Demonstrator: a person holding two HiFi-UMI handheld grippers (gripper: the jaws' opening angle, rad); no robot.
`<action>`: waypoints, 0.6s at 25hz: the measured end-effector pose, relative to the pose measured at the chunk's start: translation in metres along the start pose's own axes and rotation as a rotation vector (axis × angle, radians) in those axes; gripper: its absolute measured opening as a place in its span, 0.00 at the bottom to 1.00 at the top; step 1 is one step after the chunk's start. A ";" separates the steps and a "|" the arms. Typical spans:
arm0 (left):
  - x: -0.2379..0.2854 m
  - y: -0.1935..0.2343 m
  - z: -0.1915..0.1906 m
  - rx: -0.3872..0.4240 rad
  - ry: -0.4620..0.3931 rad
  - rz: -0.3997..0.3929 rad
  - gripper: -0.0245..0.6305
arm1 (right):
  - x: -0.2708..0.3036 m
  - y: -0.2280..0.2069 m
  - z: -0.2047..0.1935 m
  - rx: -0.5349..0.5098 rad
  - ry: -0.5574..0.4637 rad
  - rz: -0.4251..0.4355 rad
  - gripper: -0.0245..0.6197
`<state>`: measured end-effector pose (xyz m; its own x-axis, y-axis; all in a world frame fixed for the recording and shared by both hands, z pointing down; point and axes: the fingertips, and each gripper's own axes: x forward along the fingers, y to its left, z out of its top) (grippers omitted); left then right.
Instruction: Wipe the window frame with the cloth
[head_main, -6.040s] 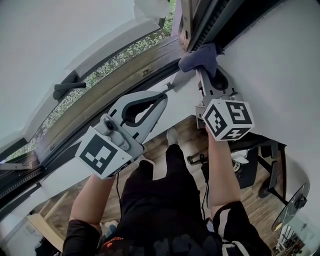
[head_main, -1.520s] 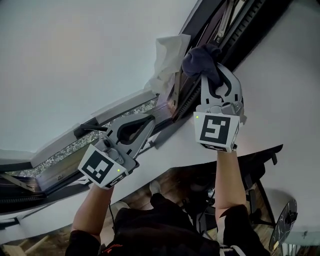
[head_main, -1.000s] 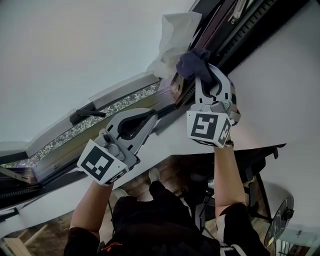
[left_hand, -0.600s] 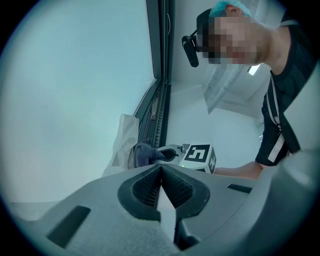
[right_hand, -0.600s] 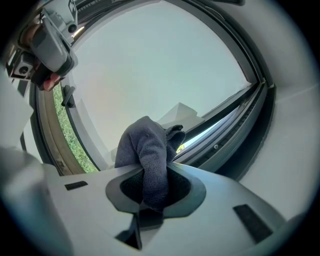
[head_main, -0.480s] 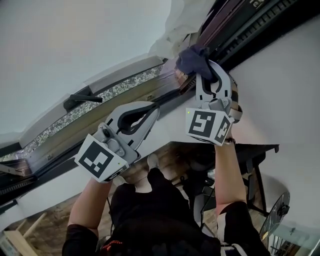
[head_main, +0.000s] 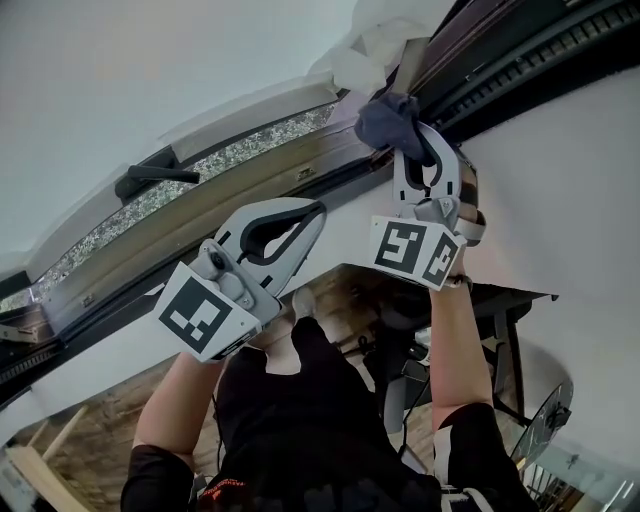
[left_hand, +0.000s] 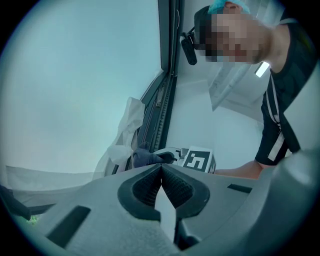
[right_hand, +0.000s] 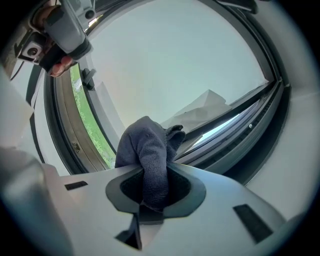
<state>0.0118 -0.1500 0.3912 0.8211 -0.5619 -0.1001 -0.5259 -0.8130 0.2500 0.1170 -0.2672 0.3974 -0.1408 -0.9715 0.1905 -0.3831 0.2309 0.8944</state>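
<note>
At the corner of the window frame (head_main: 250, 190), the dark cloth (head_main: 385, 115) is bunched and clamped between the right gripper's (head_main: 402, 140) jaws, seemingly touching the frame. The frame's lower rail runs from there down-left, toward the left gripper (head_main: 318, 212). That gripper hangs just below the rail, jaws together, empty. No container shows.

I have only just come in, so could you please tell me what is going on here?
A person holds tongs in each hand at a window. The right tongs are shut on a dark cloth and hold it up at a corner of the window frame, beside a crumpled white sheet. The left tongs are shut with nothing in them and hang lower, off the frame.
</note>
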 end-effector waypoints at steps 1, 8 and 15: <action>0.000 0.001 -0.004 -0.003 0.006 0.001 0.07 | 0.002 0.005 -0.002 -0.001 0.003 0.007 0.13; 0.004 0.008 -0.028 -0.025 0.044 0.011 0.07 | 0.013 0.036 -0.017 0.008 0.016 0.051 0.13; 0.002 0.010 -0.049 -0.046 0.087 0.021 0.07 | 0.020 0.068 -0.034 0.010 0.036 0.096 0.13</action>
<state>0.0194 -0.1521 0.4404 0.8269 -0.5622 -0.0108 -0.5346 -0.7920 0.2950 0.1187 -0.2731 0.4756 -0.1443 -0.9463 0.2893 -0.3784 0.3229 0.8675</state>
